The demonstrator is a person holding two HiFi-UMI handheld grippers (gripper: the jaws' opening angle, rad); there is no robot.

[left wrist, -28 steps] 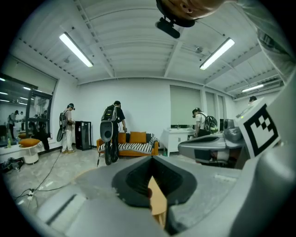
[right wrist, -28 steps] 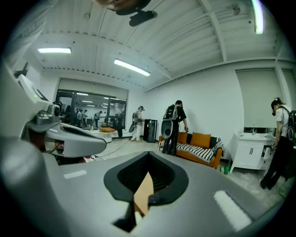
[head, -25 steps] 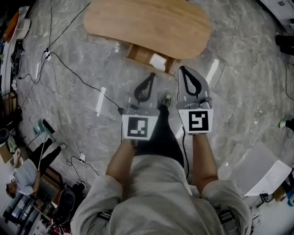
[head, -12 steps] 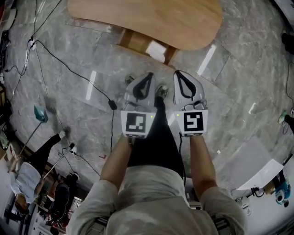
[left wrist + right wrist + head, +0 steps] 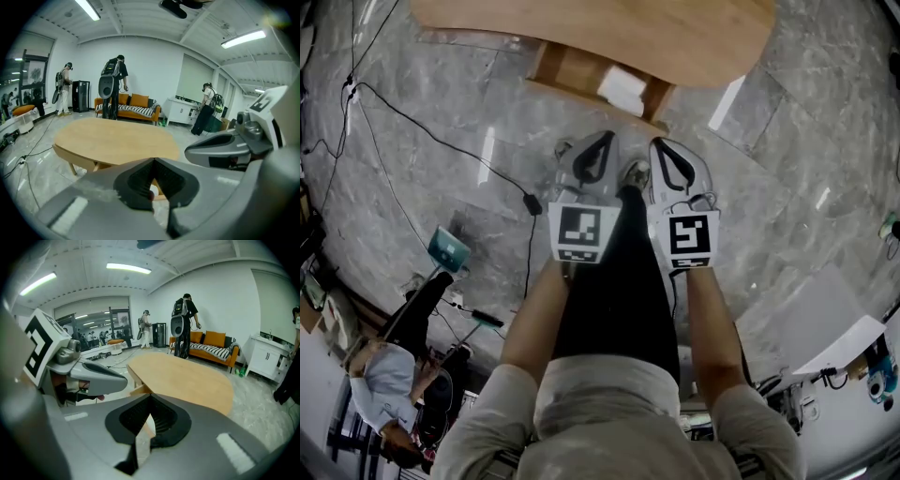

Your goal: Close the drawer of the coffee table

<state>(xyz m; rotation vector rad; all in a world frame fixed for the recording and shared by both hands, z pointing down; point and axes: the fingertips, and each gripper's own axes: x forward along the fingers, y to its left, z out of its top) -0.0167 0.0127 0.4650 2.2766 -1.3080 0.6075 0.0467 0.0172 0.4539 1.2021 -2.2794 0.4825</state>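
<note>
The oval wooden coffee table (image 5: 581, 28) fills the top of the head view. Its drawer (image 5: 567, 70) stands pulled out from under the tabletop towards me, with a white thing (image 5: 623, 88) lying in it. My left gripper (image 5: 601, 142) and right gripper (image 5: 662, 147) hang side by side just short of the drawer's front, apart from it, both shut with nothing between the jaws. The left gripper view shows the table (image 5: 112, 138) beyond the shut left gripper (image 5: 152, 161). In the right gripper view the drawer (image 5: 139, 390) sits just past the shut right gripper (image 5: 150, 398).
Black cables (image 5: 441, 141) run over the grey marble floor at the left, and a person (image 5: 389, 375) stands at lower left. A white box (image 5: 825, 333) lies at lower right. Beyond the table are an orange sofa (image 5: 129, 105), a white cabinet (image 5: 265, 357) and several people.
Both grippers have sunk together, still side by side and shut. In the head view the table and drawer have slid towards the top edge, and the gripper tips now sit closer to the drawer front.
</note>
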